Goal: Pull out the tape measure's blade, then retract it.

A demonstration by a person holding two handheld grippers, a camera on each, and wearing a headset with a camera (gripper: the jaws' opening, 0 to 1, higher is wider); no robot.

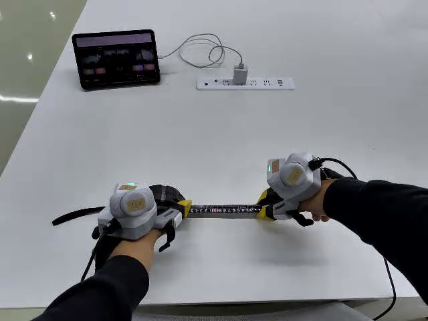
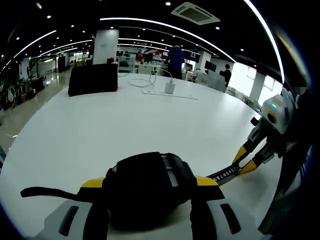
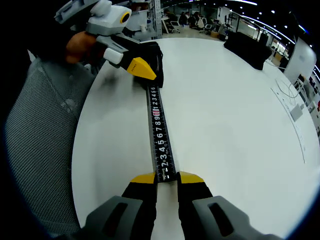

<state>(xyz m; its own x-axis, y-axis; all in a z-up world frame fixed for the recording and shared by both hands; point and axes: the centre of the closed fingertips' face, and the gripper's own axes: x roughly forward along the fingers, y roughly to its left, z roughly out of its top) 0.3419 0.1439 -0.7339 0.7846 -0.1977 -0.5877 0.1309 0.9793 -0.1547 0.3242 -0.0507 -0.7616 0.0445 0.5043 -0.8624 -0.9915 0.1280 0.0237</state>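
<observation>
Left gripper [image 1: 177, 206] is clamped around the tape measure case [image 2: 149, 192], a yellow jaw tip on either side of the black body. The case sits on the white table [image 1: 221, 134] close to its front edge, toward the front-left corner, with its black wrist strap [image 1: 77, 215] trailing off left. Right gripper [image 3: 166, 178] is pinched onto the tip of the blade [image 3: 158, 131]; in the right gripper view its jaws close in on the hook end from both sides. A short stretch of blade is out and lies flat on the table, running roughly parallel to the front edge between the two grippers, printed scale facing up. Tablet [image 1: 116, 58], power strip [image 1: 245, 83] and charger cable [image 1: 200, 52] are well apart from the work, near the far edge. My read on progress: extraction is partly done, with only the first run of markings exposed. One still doesn't tell me whether the blade is going out or coming back. Left to do either way: get the blade fully back in the case, then let go with both claws.
</observation>
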